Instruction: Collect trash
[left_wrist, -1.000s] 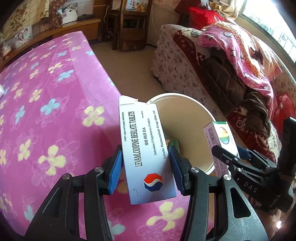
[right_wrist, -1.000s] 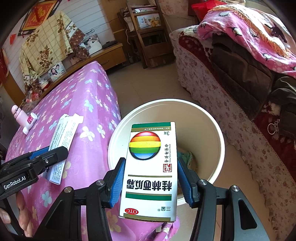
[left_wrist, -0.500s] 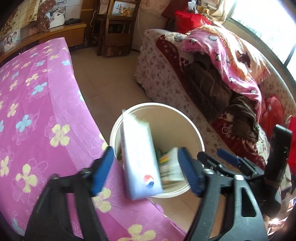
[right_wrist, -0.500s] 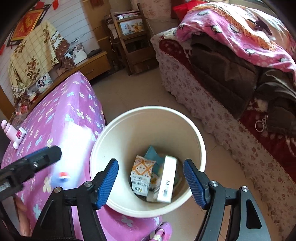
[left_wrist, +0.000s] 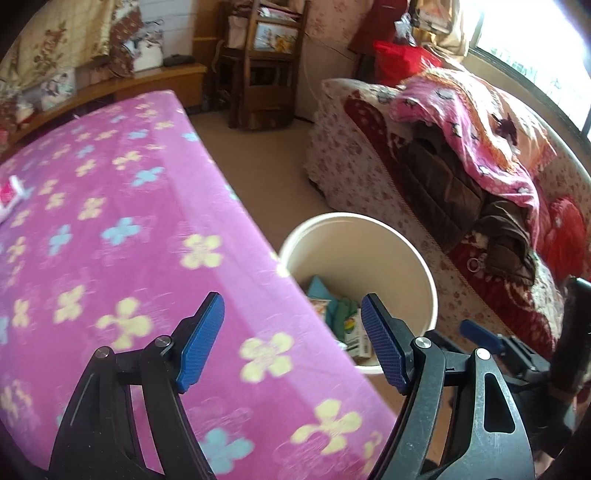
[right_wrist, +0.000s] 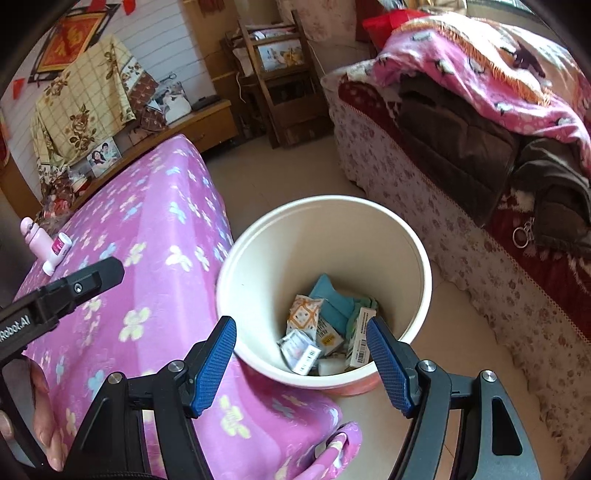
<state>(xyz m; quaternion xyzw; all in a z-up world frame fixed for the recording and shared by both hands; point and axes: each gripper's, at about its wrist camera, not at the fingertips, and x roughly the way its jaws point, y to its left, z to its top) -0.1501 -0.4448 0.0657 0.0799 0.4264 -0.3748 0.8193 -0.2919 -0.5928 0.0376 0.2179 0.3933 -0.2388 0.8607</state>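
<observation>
A cream bucket stands on the floor beside the purple flowered tablecloth. Several medicine boxes and packets lie at its bottom. My left gripper is open and empty over the table's edge, just left of the bucket. My right gripper is open and empty above the bucket's near rim. In the left wrist view the right gripper shows at the lower right; in the right wrist view the left gripper's finger crosses the left side.
A small pink-and-white tube and a pink bottle lie far back on the table. A sofa with blankets and clothes runs along the right. A wooden shelf stands behind. A hand shows at lower left.
Both grippers opened and let go of their medicine boxes, which dropped into the bucket. Both grippers then lifted slightly, and the left one swung back over the table.
</observation>
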